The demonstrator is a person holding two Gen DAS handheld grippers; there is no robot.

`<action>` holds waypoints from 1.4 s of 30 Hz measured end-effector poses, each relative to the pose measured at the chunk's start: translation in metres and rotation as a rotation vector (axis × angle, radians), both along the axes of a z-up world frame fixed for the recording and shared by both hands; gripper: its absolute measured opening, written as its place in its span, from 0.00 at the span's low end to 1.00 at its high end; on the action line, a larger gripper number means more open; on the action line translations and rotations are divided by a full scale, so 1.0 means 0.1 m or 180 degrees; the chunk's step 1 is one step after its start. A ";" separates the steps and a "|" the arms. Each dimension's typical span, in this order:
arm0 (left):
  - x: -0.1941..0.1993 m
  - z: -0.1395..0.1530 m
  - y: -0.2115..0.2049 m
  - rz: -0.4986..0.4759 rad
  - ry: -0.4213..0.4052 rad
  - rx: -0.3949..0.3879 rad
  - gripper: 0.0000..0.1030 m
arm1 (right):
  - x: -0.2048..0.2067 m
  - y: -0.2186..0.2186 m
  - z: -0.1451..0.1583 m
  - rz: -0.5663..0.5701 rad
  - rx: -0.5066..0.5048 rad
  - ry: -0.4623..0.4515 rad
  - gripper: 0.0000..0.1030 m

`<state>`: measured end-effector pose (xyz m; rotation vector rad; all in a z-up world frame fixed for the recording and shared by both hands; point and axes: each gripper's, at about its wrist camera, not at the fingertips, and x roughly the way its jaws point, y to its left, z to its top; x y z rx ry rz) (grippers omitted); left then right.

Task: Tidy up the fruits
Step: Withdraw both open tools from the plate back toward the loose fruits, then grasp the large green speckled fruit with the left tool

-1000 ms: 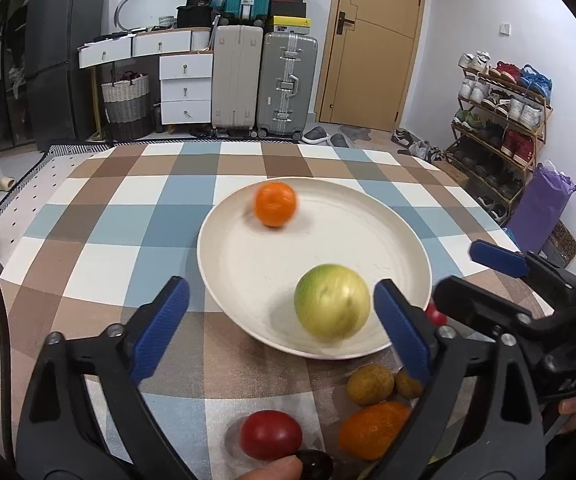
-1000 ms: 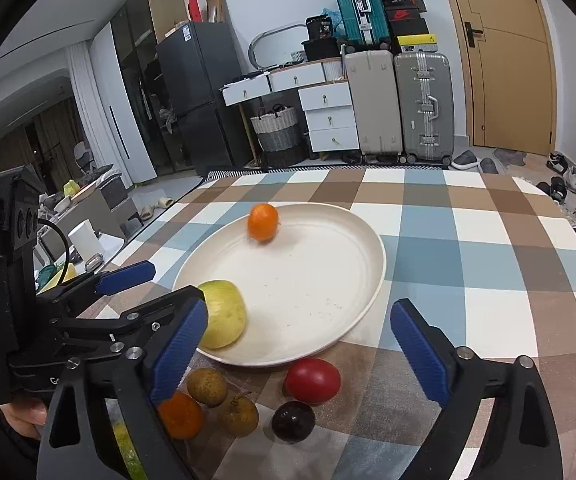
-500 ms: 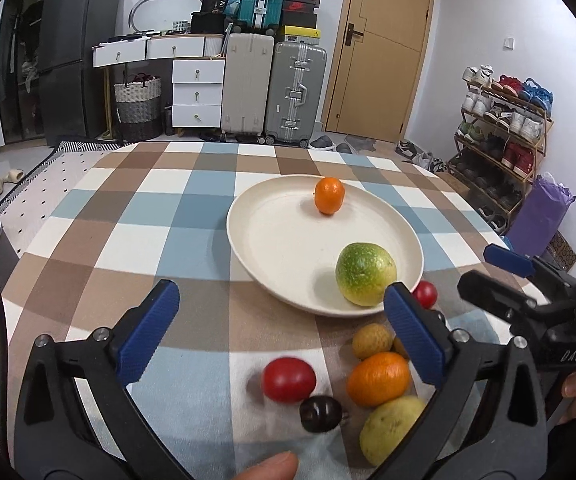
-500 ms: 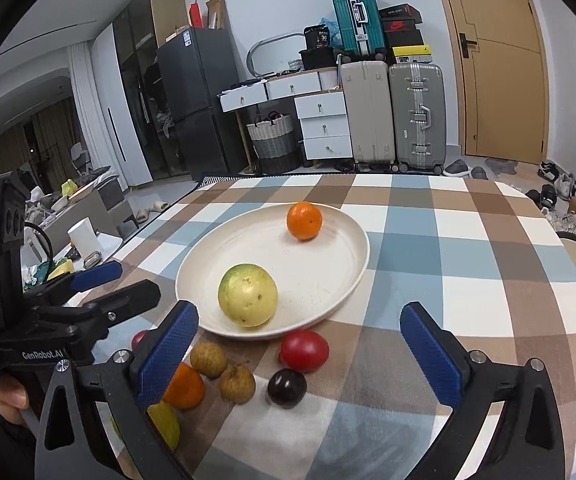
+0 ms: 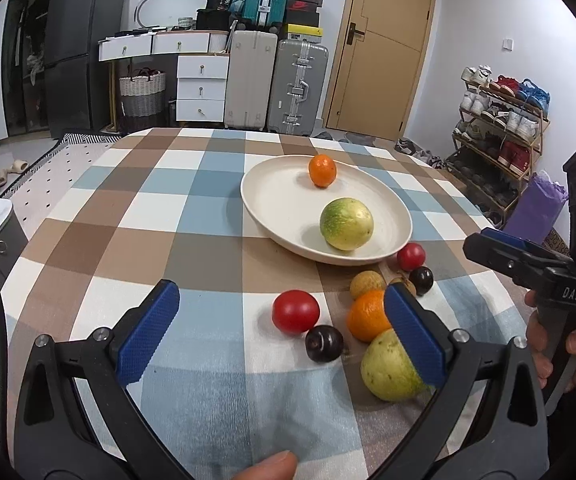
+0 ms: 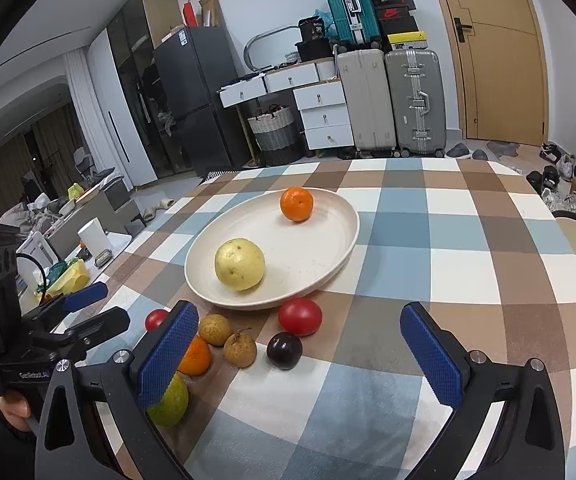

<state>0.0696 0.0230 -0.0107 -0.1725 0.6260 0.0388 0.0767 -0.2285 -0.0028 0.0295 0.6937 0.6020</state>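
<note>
In the left wrist view, the left hand-held gripper [image 5: 282,320] had pulled back from the plate [image 5: 272,216] and sat wide open with nothing in it. A second before, it was close over the big green fruit [image 5: 346,229]. Now that fruit lay still on the plate, near the small orange [image 5: 322,170], which had stopped rolling. So two fruits were put away. Just in front of the plate, on the checked desk [image 5: 136,208], the rest waited: a red tomato [image 5: 295,311], a dark plum [image 5: 323,343], a bigger orange [image 5: 365,316] and a yellow-green fruit [image 5: 387,366] partly behind the blue pad.

In the right wrist view, the right hand-held gripper [image 6: 299,348] had backed away too. Its jaws were wide apart and empty. The plate [image 6: 339,236] looked farther off than before. The red tomato [image 6: 300,316] sat just beside the plate's rim, with the dark plum [image 6: 284,350] near it. One of these was probably the next to go on the plate.
</note>
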 end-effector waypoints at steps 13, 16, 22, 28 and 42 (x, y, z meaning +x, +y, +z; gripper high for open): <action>-0.32 0.01 -0.36 -0.0219 0.0065 0.0107 0.99 | -0.08 0.20 -0.09 0.0261 -0.0272 0.0066 1.00; -0.33 -0.01 -0.41 -0.0243 0.0139 0.0094 0.99 | -0.09 0.19 -0.10 0.0312 -0.0267 0.0107 1.00; -0.23 -0.07 -0.48 -0.0226 0.0309 0.0106 0.99 | -0.11 0.16 -0.21 0.0288 -0.0537 0.0242 1.00; -0.13 -0.15 -0.57 -0.0297 0.0435 0.0119 0.99 | -0.08 0.08 -0.25 0.0328 -0.0542 0.0398 1.00; 0.02 -0.25 -0.70 -0.0552 0.0625 0.0031 0.69 | -0.18 0.17 -0.26 0.0483 -0.0639 0.0369 1.00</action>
